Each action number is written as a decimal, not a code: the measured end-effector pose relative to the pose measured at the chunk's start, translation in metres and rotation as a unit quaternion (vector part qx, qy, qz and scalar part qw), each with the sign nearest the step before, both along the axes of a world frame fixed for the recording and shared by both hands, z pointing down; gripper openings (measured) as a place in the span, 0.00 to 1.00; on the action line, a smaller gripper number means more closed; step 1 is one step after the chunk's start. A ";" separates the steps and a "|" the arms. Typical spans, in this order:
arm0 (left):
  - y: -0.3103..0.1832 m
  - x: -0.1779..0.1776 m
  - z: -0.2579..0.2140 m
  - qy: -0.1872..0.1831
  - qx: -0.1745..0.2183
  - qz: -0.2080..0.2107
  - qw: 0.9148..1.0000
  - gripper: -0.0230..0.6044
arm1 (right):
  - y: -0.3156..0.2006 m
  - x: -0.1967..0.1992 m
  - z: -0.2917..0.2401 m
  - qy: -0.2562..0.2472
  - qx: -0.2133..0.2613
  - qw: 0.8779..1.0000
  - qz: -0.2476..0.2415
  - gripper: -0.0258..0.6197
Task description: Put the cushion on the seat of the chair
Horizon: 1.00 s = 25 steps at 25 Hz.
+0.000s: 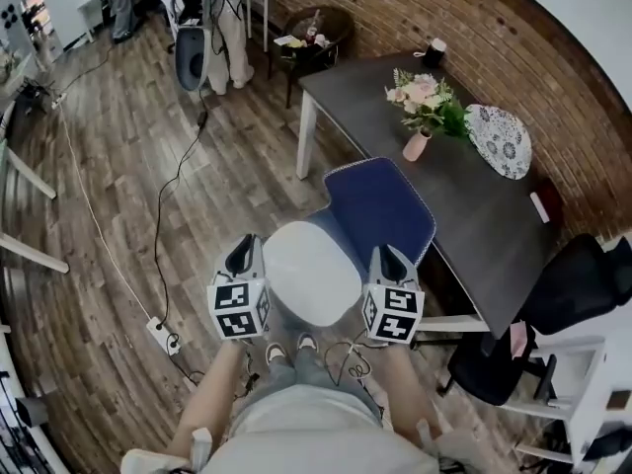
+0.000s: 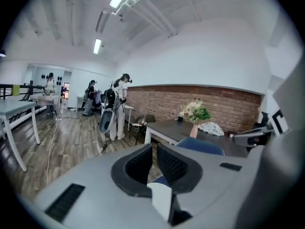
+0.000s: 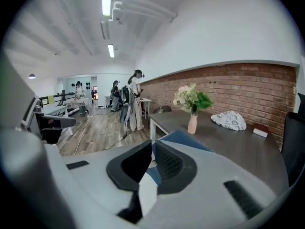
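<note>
A pale grey-white cushion [image 1: 308,273] hangs between my two grippers, above the wooden floor. My left gripper [image 1: 245,257] is shut on the cushion's left edge. A white flap of the cushion [image 2: 162,200] shows pinched at the root of the left gripper [image 2: 154,152]. My right gripper [image 1: 388,262] is shut on the right edge, and a white strip of the cushion [image 3: 147,195] sits between the jaws of the right gripper [image 3: 152,152]. The blue chair [image 1: 380,210] with white piping stands just beyond the cushion, against the table. It also appears as the chair [image 2: 200,146] and the chair [image 3: 183,140] ahead of each gripper.
A dark table [image 1: 474,215] carries a pink vase of flowers [image 1: 423,117] and a patterned round pillow [image 1: 499,141]. A black office chair [image 1: 568,299] stands at the right. A power strip [image 1: 163,336] and cables lie on the floor at the left. People stand at the far end [image 1: 222,28].
</note>
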<state>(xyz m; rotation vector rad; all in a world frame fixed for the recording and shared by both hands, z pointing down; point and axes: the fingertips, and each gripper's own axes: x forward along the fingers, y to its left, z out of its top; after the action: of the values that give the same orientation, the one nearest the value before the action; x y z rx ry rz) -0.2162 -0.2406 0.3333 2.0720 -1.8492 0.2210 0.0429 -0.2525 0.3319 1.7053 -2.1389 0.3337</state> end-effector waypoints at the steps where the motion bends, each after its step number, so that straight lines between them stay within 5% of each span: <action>1: -0.002 0.001 -0.011 0.000 0.009 -0.001 1.000 0.08 | -0.002 -0.001 -0.013 -0.001 0.012 1.000 -0.004 0.07; 10: -0.009 -0.003 -0.072 -0.018 0.058 -0.019 0.998 0.05 | -0.023 0.007 -0.078 0.003 0.070 0.997 -0.026 0.04; 25: -0.009 -0.006 -0.058 -0.032 0.031 -0.043 0.998 0.05 | -0.033 0.021 -0.068 -0.020 0.062 0.998 -0.026 0.04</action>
<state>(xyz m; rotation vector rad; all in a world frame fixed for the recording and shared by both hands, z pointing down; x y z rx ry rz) -0.2223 -0.2498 0.2755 2.0430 -2.0026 0.2122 0.0640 -0.2857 0.2636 1.7198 -2.2713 0.2255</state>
